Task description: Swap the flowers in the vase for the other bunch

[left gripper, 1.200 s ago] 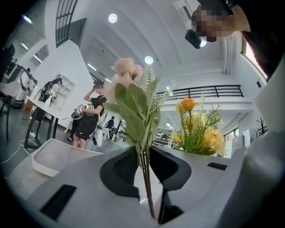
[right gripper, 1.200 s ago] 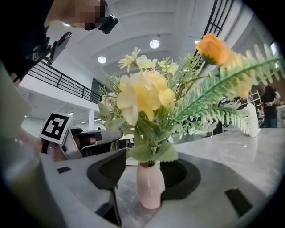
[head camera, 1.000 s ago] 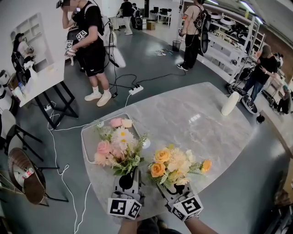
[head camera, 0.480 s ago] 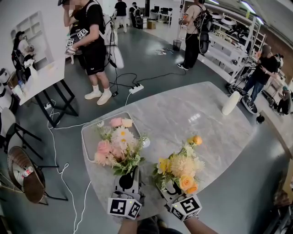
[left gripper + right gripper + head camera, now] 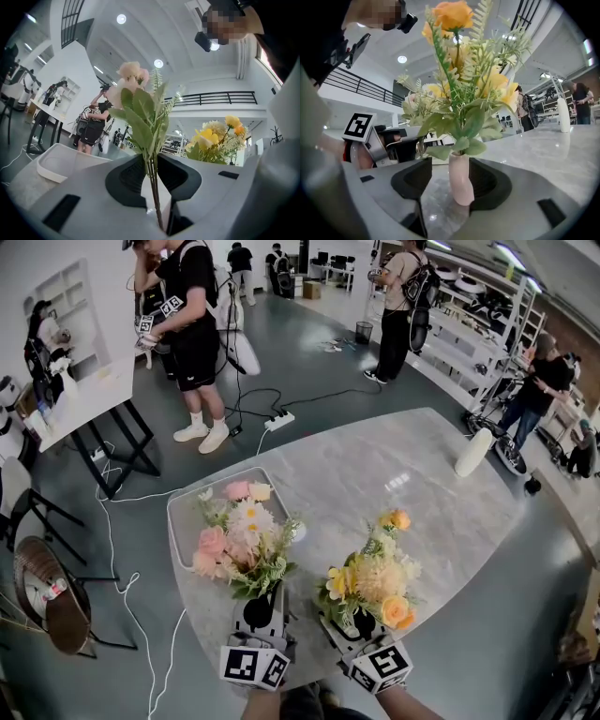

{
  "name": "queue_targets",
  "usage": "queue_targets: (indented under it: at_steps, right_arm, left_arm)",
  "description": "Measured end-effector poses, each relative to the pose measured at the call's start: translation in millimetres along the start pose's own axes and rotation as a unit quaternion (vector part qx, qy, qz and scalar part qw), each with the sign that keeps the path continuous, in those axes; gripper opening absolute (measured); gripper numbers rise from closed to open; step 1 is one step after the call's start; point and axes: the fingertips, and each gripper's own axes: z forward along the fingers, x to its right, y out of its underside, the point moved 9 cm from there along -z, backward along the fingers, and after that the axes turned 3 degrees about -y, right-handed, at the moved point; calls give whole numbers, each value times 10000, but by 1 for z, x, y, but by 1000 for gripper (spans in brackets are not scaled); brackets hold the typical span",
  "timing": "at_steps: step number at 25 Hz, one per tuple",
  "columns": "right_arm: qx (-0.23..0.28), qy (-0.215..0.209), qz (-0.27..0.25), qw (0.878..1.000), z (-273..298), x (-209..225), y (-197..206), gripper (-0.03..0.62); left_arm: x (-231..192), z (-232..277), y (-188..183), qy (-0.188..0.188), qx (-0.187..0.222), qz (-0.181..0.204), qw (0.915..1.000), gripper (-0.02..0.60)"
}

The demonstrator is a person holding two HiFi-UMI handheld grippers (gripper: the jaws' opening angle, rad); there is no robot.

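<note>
My left gripper is shut on the green stems of a pink and white bunch, which it holds upright over the near part of the marble table. To its right stands a small pink vase on the table with a yellow and orange bunch in it. The vase sits between the jaws of my right gripper. A gap shows at the left pad, and the vase lies close to the right pad. In the head view the blooms hide the vase.
A white tray lies on the table's left part, behind the pink bunch. A white bottle stands at the table's far right edge. Several people stand on the floor beyond. Both grippers are near the table's front edge.
The yellow and orange bunch has swung from lying spread sideways to standing more upright, its orange blooms turned round. The left gripper and the pink bunch have stayed put.
</note>
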Motion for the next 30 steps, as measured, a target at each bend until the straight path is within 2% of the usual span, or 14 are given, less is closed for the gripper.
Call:
queue_targets:
  at_steps: [10,21,23,27,30]
  right_arm:
    - [-115,-25,184,9998,-7,-5,6,236]
    - [-187,-255,432,9986,-24,-11,12,233]
    - [-178,-322,440,9984,-28,-13,11,209]
    - [-107,-352,300,9989,-37,-21,5,98]
    - [-41,-386,212,9990,-44,-25,1,57]
  left_arm:
    - [2,-13,0,-13,-58,-19,10000,81]
    - [16,-29,4,26,-112,-8,9999,81]
    - [18,-34,4,27,-106,2,9999,83]
    - [22,-45,1,42,-125,30,9999,83]
    - [26,-53,1,59,-145,50,9999,81]
